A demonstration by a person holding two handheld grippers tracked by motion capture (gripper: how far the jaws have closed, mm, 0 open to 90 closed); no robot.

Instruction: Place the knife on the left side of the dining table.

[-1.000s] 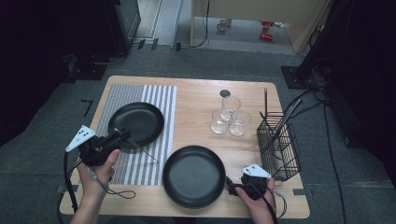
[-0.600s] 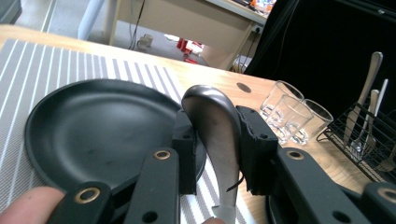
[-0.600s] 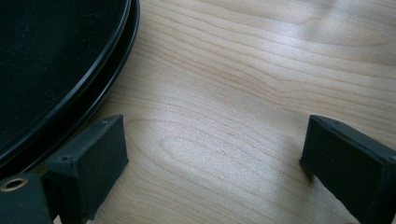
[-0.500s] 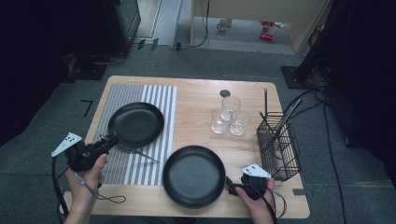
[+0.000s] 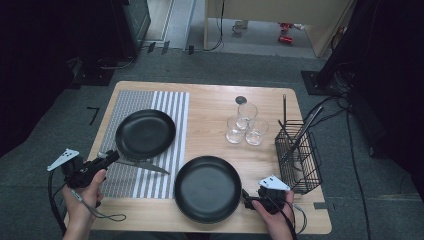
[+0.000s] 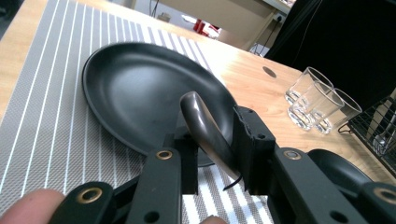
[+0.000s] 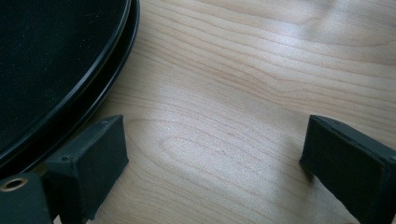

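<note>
My left gripper sits at the left edge of a striped placemat, pointing at a black plate. It is shut on the handle of a table knife, whose blade lies on the mat pointing right. In the left gripper view the rounded knife handle slants up between the jaws in front of the plate. A second black plate lies near the front edge. My right gripper rests just right of it, open. In the right gripper view bare wood shows between the jaws beside the plate's rim.
Three clear glasses stand grouped at the table's middle right, with a small dark disc behind them. A black wire basket holding utensils stands at the right edge. The wooden table is surrounded by dark floor.
The left hand has drawn back to the left and toward the near edge, sinking lower, from the far plate's near rim to the mat's left side. The right hand kept still.
</note>
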